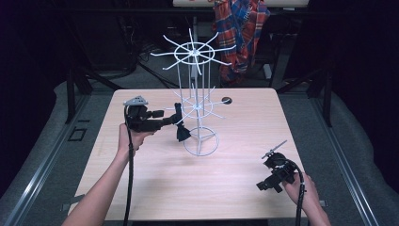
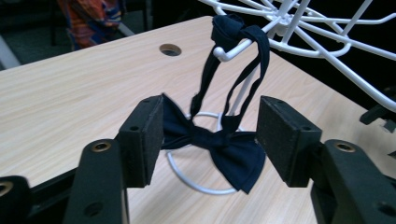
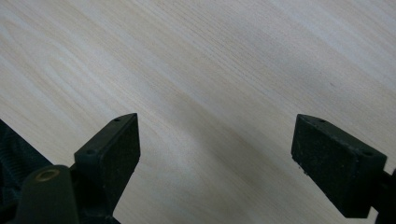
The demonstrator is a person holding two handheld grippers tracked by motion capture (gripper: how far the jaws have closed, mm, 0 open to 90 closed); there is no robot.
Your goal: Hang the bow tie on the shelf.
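A navy bow tie (image 2: pixel 219 151) hangs by its strap from a hook of the white wire rack (image 2: pixel 327 32), between the wide-spread jaws of the left gripper (image 2: pixel 210 140). The rack's base ring lies at the tie's 6 o'clock. On the table (image 1: pixel 235 188), the right gripper (image 3: pixel 215 149) gapes empty at the rack's 4 o'clock.

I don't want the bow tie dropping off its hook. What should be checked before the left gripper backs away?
1. Bow tie strap looped over the hook of the white wire rack: ok.
2. Left gripper open: ok.
3. Its pads off the bow: cannot tell, one pad sits close against a wing.
4. Rack upright on table: ok.
5. Right gripper open, over bare table: ok.
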